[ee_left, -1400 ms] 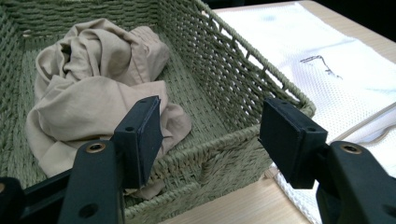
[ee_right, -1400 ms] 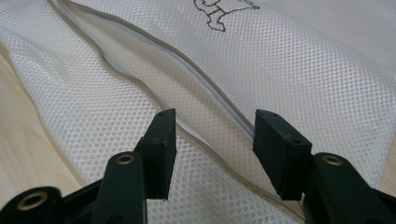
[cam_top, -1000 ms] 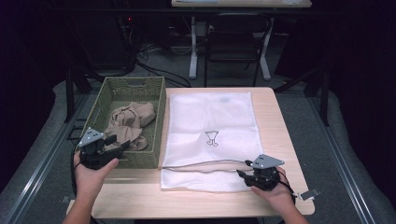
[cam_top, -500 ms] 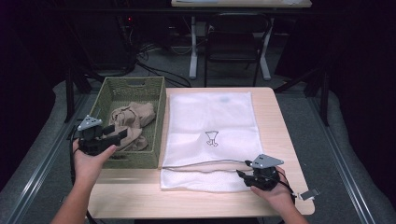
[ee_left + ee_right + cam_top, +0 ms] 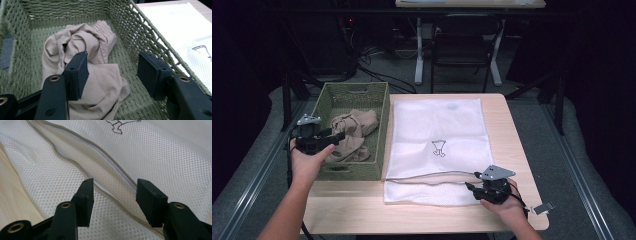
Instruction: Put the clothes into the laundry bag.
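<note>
A crumpled beige garment (image 5: 352,134) (image 5: 87,67) lies in a green woven basket (image 5: 382,117) (image 5: 140,37) at the table's left. My left gripper (image 5: 336,137) (image 5: 112,71) hovers open over the basket's near left side, jaws above the cloth. A white mesh laundry bag (image 5: 437,135) (image 5: 150,150) with a small dark drawing lies flat mid-table, its zipper edge (image 5: 105,170) running along the front. My right gripper (image 5: 469,187) (image 5: 113,201) stands open just over that front zipper edge at the bag's near right corner, with nothing between its fingers.
The wooden table (image 5: 507,130) has bare strips at the right and along the front. A small white tag (image 5: 543,207) lies by the right hand. Behind the table stand a chair (image 5: 462,50) and cables on the floor.
My left gripper has risen and moved away from the basket's front wall toward its left middle, over the garment. The right gripper has stayed at the bag's front edge.
</note>
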`<state>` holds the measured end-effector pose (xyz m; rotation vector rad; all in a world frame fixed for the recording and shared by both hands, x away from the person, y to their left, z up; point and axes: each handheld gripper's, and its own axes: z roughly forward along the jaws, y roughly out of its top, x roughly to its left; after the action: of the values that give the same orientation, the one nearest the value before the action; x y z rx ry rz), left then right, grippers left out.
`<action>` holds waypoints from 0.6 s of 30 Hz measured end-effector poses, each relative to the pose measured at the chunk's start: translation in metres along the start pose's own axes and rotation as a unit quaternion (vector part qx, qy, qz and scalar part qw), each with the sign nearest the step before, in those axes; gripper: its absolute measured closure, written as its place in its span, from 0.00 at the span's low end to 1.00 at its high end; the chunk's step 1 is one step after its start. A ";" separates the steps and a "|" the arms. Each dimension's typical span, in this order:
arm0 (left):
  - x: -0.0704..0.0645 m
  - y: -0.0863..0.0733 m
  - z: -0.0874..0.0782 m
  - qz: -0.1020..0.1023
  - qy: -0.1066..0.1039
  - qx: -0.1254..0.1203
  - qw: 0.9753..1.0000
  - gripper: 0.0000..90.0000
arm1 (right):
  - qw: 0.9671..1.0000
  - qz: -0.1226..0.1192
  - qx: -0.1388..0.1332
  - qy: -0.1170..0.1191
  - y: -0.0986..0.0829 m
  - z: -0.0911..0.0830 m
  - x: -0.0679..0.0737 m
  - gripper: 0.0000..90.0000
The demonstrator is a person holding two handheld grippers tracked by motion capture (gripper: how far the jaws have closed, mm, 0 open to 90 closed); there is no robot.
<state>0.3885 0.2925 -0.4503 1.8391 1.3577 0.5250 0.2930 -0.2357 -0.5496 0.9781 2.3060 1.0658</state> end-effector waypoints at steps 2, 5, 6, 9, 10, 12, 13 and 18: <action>0.001 0.001 0.001 -0.001 0.002 0.001 1.000 0.47 | 1.000 0.001 0.000 0.000 0.000 0.000 0.000 0.54; 0.003 0.004 0.004 -0.002 0.007 0.003 1.000 0.47 | 1.000 0.001 0.001 0.000 0.000 0.000 0.000 0.54; 0.005 0.006 0.005 -0.005 0.005 0.003 1.000 0.47 | 1.000 0.000 0.001 0.001 0.000 0.001 0.000 0.54; 0.008 0.009 0.007 -0.011 0.000 0.004 1.000 0.47 | 1.000 0.001 0.002 0.001 0.000 0.001 0.000 0.54; 0.008 0.010 0.008 -0.010 0.003 0.005 1.000 0.47 | 1.000 0.001 0.002 0.001 0.000 0.001 0.000 0.54; 0.009 0.011 0.008 -0.008 0.004 0.004 1.000 0.46 | 1.000 0.000 0.002 0.001 0.000 0.001 0.000 0.54; 0.009 0.012 0.009 -0.008 0.006 0.007 1.000 0.46 | 1.000 0.001 0.002 0.001 0.000 0.001 0.000 0.54; 0.010 0.019 0.013 0.002 0.021 0.015 1.000 0.45 | 1.000 0.000 0.003 0.002 0.000 0.002 0.000 0.54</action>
<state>0.4130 0.2945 -0.4450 1.8647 1.3969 0.5524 0.2938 -0.2350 -0.5507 0.9783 2.3132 1.0629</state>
